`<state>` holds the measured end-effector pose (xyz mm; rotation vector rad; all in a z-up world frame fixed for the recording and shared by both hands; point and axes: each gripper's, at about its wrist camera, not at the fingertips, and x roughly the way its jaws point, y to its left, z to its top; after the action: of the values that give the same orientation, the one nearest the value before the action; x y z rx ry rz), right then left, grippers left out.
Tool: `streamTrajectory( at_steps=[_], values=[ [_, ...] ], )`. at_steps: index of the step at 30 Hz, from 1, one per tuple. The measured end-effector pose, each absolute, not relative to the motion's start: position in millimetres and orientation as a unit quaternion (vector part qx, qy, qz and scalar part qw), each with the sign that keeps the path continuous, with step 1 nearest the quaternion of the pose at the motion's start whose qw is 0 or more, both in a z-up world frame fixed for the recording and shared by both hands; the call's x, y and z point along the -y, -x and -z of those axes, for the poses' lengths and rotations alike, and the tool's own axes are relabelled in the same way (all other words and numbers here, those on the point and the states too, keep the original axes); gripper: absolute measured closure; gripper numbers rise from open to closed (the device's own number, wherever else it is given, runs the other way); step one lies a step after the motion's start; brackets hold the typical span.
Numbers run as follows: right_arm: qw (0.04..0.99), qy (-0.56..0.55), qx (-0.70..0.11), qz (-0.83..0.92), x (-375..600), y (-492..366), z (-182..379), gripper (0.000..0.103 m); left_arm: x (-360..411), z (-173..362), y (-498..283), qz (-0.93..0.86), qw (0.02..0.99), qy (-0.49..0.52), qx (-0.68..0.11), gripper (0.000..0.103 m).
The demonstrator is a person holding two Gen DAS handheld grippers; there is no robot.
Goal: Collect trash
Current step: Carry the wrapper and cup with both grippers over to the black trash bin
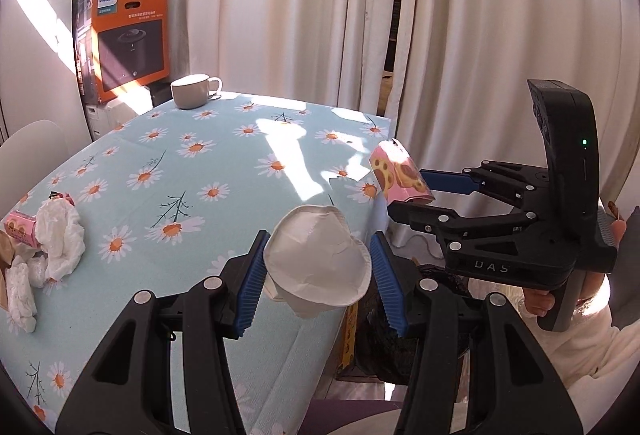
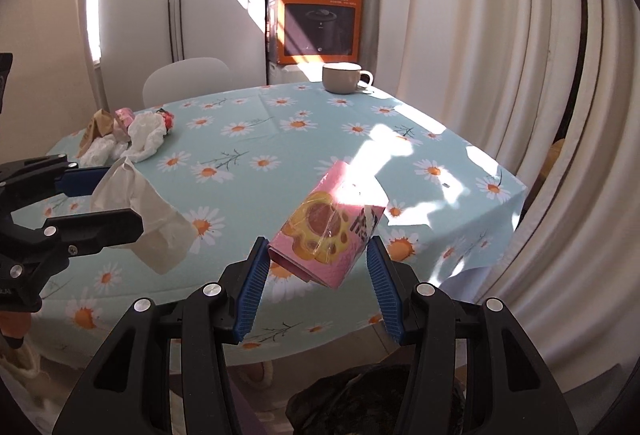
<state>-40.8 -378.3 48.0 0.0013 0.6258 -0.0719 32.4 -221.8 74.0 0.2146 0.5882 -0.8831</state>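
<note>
My left claw [image 1: 318, 267] grips a crushed white paper cup [image 1: 316, 263], its blue ribbed pads [image 1: 250, 283] pressed on both sides of it. My right claw [image 2: 316, 263] clamps a pink snack box printed with yellow cookies [image 2: 328, 231], tilted, held above the near edge of the table with the pale blue daisy-print cloth [image 2: 280, 123]. Directly below both claws, beside the table edge, sits a dark bag [image 2: 380, 399]. Ahead and to my left, well apart from the claws, a pile of crumpled white tissues [image 1: 60, 231] lies with another pink box [image 1: 20, 227] and a brown paper scrap [image 2: 98, 125]. Far ahead, a white ceramic cup [image 1: 194, 91] stands at the back edge. Beyond it an orange cardboard carton [image 1: 128, 39] rests against cream curtains [image 1: 300, 3].
</note>
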Motion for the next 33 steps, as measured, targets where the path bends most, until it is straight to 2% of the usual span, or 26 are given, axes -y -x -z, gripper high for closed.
streamTrajectory(
  at_steps=[11,28,33],
  values=[
    [0.931,-0.01,-0.347,0.108,429.4,76.5,-22.3,0.056,273.2,-63.8,-21.8,0.489,0.816,-0.122,-0.282,0.051],
    [0.871,-0.058,-0.466,0.141,471.3,132.8,70.8,0.056,346.5,-28.4,16.5,0.568,0.748,-0.173,-0.297,0.051],
    [0.863,-0.094,-0.477,0.138,484.9,150.2,97.1,0.056,365.7,-11.0,22.9,0.587,0.727,-0.186,-0.302,0.051]
  ],
)
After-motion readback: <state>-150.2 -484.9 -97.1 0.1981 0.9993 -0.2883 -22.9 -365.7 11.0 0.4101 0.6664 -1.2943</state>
